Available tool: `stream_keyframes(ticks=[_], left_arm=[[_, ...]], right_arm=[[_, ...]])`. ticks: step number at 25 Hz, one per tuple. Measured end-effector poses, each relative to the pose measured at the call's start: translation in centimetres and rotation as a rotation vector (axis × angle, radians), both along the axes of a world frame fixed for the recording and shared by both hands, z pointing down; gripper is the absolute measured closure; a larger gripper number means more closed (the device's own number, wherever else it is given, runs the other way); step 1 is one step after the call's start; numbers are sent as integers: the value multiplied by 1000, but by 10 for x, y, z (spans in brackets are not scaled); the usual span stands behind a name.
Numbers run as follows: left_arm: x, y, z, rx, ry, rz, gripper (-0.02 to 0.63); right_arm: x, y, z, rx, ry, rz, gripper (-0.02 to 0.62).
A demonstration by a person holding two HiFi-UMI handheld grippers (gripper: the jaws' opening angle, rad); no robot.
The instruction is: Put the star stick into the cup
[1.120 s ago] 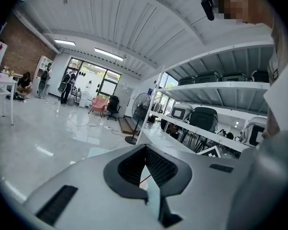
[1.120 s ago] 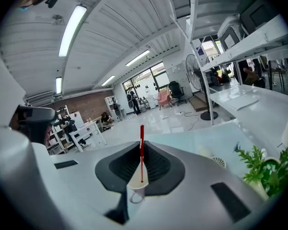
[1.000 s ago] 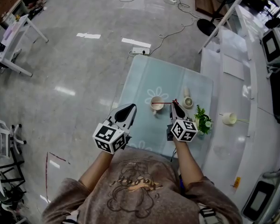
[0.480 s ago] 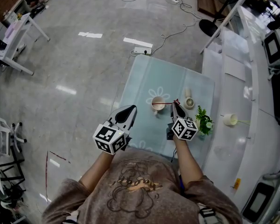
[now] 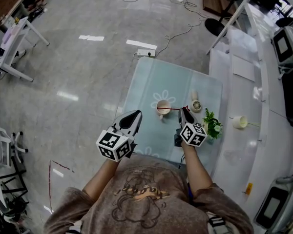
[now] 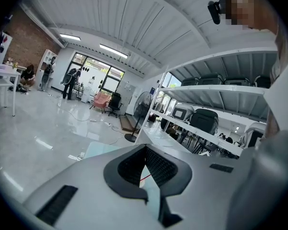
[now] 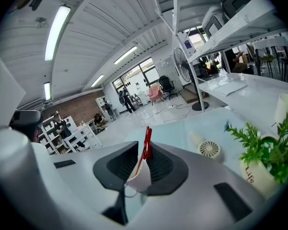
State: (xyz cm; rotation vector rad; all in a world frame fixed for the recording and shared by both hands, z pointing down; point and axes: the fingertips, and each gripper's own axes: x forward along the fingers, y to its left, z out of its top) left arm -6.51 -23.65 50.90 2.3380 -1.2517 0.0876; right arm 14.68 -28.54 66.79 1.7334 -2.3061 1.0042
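Observation:
A white cup (image 5: 163, 107) stands on the pale glass table (image 5: 151, 77). The red star stick (image 5: 172, 108) slants from the cup's mouth to my right gripper (image 5: 184, 110), just right of the cup. In the right gripper view the stick (image 7: 147, 140) has its lower end in the cup (image 7: 138, 176) and its star up between the jaws of the right gripper (image 7: 144, 146). The jaws are opening, with a gap on both sides of the stick. My left gripper (image 5: 135, 113) hovers left of the cup, its tips (image 6: 145, 148) together and holding nothing.
A small white fan (image 5: 197, 106) and a potted green plant (image 5: 213, 126) sit right of the right gripper on the table. A white bottle (image 5: 195, 96) lies behind the fan. Another white cup (image 5: 240, 123) stands on the bench to the right. The table's left edge drops to the floor.
Hardly anything differs in the head view. The right gripper stays beside the cup with the stick bridging them, and the left gripper has not moved.

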Motion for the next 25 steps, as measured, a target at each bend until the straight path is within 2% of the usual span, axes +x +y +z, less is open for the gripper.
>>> stream_keyframes(ticks=[12,25], left_arm=[[21,1,-1,-7,27,61,584],[72,-2,-10,22,51,191,584]], right_arm=[[26,11,-17,23,18,31,495],[56,39,-81,119,58,43,486]])
